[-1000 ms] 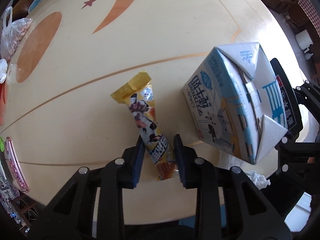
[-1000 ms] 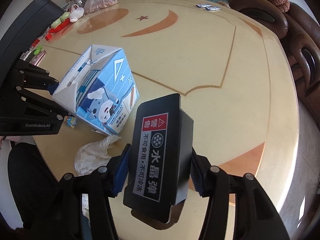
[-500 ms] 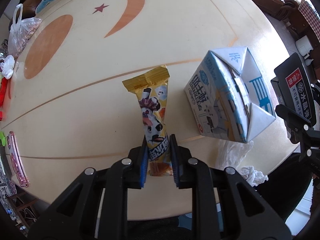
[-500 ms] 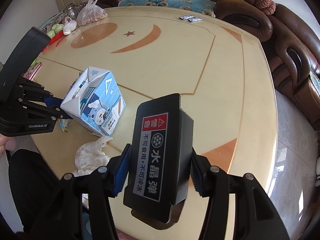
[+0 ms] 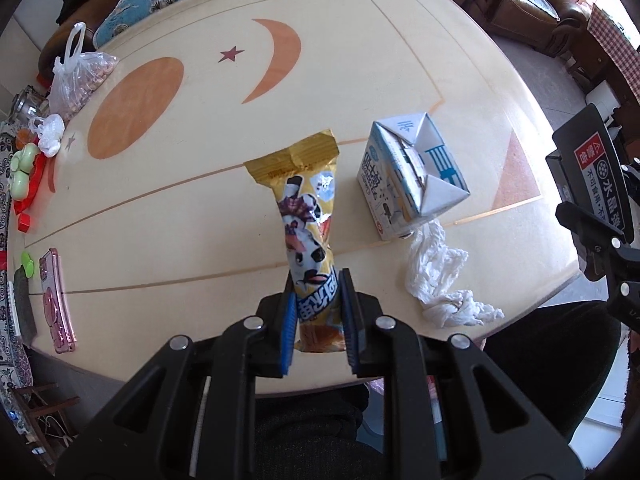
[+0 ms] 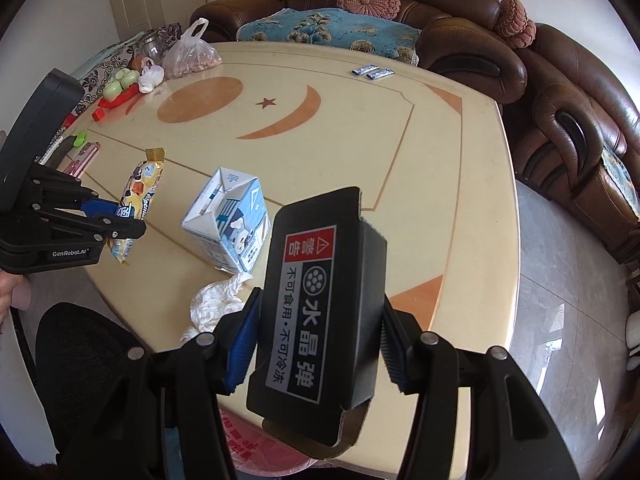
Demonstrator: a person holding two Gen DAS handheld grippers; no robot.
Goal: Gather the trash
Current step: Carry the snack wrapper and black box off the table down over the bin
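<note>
My left gripper (image 5: 318, 316) is shut on the lower end of a yellow snack wrapper (image 5: 306, 216), which hangs lifted off the cream table (image 5: 192, 240); the wrapper (image 6: 138, 196) and left gripper (image 6: 120, 220) also show at the left of the right wrist view. My right gripper (image 6: 316, 344) is shut on a black box with a red warning label (image 6: 316, 308), held above the table's near edge; the box (image 5: 596, 176) shows at the right of the left wrist view. A blue-and-white milk carton (image 5: 412, 176) and a crumpled white tissue (image 5: 440, 280) lie on the table.
A plastic bag of nuts (image 5: 80, 80), a pink phone case (image 5: 58, 300) and red and green items (image 5: 24, 176) line the table's left side. Two small sachets (image 6: 372, 72) lie at the far edge. Brown sofas (image 6: 560, 120) surround the table. A pink bag (image 6: 256, 452) sits below the near edge.
The left gripper closed on the wrapper and lifted it off the table, pulling back. The right gripper rose with the black box; the table looks farther away in both views.
</note>
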